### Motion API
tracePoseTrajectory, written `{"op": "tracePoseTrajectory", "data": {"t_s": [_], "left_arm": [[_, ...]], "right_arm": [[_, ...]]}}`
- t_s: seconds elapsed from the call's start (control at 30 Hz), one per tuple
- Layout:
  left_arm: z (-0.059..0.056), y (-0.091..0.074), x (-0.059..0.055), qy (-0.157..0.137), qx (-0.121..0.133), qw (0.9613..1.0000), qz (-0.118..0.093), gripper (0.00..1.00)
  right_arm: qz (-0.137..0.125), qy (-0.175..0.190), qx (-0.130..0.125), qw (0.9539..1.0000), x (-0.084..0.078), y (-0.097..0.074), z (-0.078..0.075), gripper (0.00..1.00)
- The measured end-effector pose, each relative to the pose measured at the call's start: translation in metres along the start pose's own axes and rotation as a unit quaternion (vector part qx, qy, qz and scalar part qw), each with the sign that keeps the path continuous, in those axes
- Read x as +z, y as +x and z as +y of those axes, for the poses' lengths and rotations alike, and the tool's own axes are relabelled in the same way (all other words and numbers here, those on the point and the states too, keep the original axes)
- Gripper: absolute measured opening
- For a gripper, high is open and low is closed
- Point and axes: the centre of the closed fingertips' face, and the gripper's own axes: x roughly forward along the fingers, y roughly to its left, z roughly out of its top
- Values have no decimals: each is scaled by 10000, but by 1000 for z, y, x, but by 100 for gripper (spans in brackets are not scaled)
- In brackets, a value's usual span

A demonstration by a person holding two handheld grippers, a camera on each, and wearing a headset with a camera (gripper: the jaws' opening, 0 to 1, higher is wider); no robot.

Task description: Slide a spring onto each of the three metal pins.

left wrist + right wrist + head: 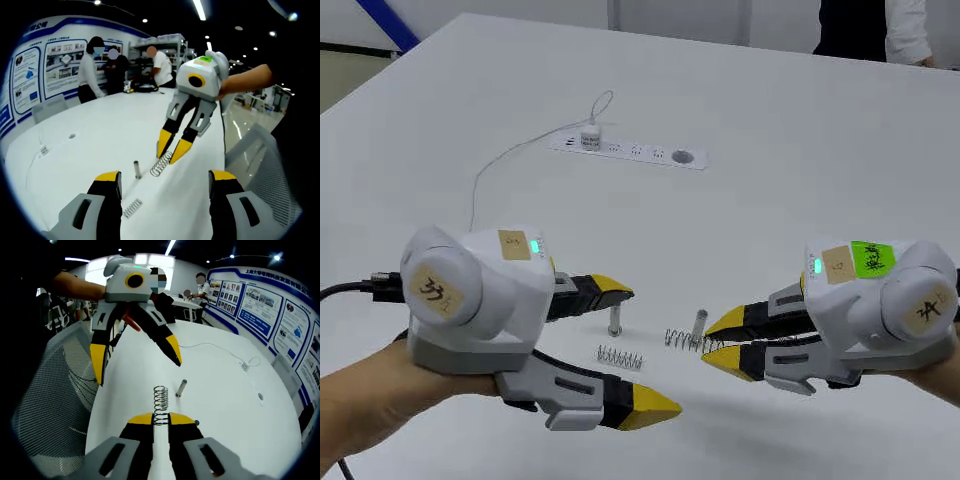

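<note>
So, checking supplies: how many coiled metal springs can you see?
2. One coiled metal spring lies loose before the left gripper; the other spring is pinched by the right gripper. More may be hidden.

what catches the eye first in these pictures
The right gripper, white with yellow-tipped black jaws, is shut on one end of a small coiled metal spring, close to an upright metal pin. The left gripper gapes wide open, with a second loose spring and another short pin on the white table just ahead of it.
</note>
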Motion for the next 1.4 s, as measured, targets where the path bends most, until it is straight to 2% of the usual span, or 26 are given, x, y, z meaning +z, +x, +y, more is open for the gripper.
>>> {"op": "tracePoseTrajectory", "data": {"t_s": [0.23, 0.47, 0.67, 0.77, 0.87, 1.4], "left_arm": [[-6, 4, -1, 43, -93, 9999, 37, 67], [-10, 7, 0, 23, -199, 9998, 1, 56], [-13, 8, -1, 112, -291, 9995, 43, 44], [-15, 8, 3, 183, -316, 9993, -33, 36], [-14, 8, 7, 124, -325, 9993, -114, 28], [-22, 10, 10, 235, -511, 9984, -60, 14]], "right_arm": [[-57, -299, 180, 9994, 12, -7, 12, 11], [-36, -542, 305, 9981, 18, -12, 20, 11], [-65, -617, 335, 9975, 23, -14, 22, 11], [-50, -650, 331, 9973, 23, -15, 22, 11], [-26, -663, 331, 9972, 22, -15, 22, 11], [-39, -707, 302, 9970, 24, -21, 26, 11]]}}
